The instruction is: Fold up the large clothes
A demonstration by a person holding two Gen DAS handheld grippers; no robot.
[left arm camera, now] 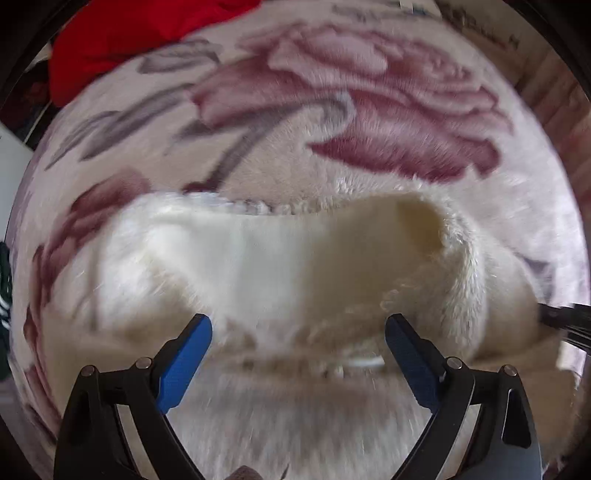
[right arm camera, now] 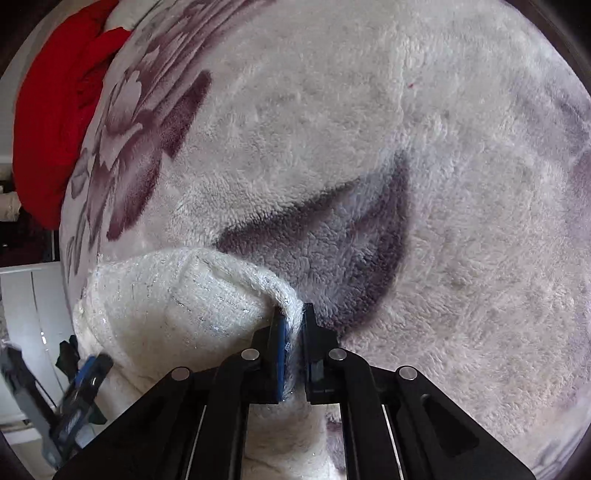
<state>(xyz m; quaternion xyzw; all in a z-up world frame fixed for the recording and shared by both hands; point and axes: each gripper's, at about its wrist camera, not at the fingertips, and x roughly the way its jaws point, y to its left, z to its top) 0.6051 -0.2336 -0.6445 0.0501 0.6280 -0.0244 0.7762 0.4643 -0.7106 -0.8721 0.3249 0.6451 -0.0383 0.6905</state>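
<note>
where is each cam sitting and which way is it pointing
Left wrist: sits on the left claw, looking along its open blue fingers at the white fuzzy garment on the floral blanket.
Right wrist: sits on the right claw, shut on a fold of the garment; the left claw shows at lower left.
Shared: garment, blanket, red cloth.

The white garment (right arm camera: 177, 306) is fuzzy knit cloth with glinting silvery threads; in the left wrist view its pile looks long and soft. The floral blanket (right arm camera: 369, 129) beneath is thick plush fleece, matt. Upper left, the red cloth (left arm camera: 122, 33) looks smooth and matt. Both grippers are matt black plastic with shiny metal pins, their pads (left arm camera: 188, 354) ribbed blue plastic.
</note>
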